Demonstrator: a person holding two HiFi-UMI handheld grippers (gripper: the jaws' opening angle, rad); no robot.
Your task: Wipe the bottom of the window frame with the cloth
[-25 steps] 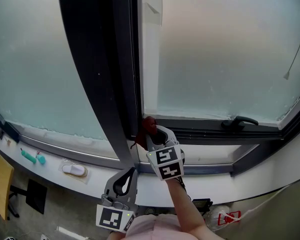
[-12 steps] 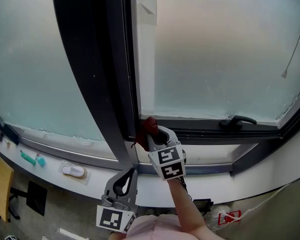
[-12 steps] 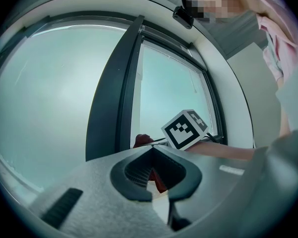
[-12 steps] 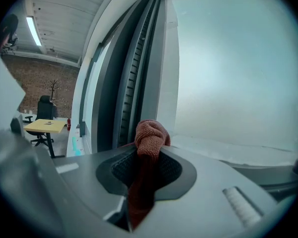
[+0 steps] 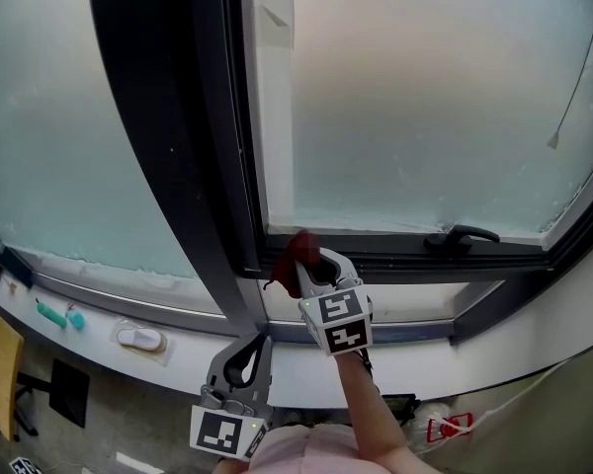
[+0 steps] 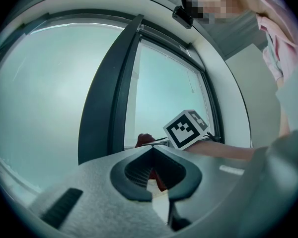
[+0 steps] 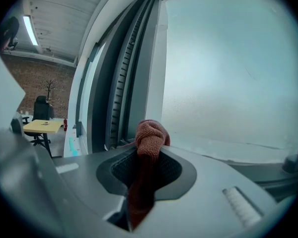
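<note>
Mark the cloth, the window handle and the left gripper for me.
cloth (image 7: pixel 150 135): right gripper view, on the bunched top above the jaws.
window handle (image 5: pixel 466 234): head view, on its lever.
left gripper (image 5: pixel 259 338): head view, at its jaw tips.

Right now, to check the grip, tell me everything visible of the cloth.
The cloth is rust-red, knitted-looking, bunched into a knot-like wad. The right gripper is shut on it: the wad sticks out past the jaw tips, and a strip trails back between them. It sits at a bottom corner of the window frame, seemingly touching.
</note>
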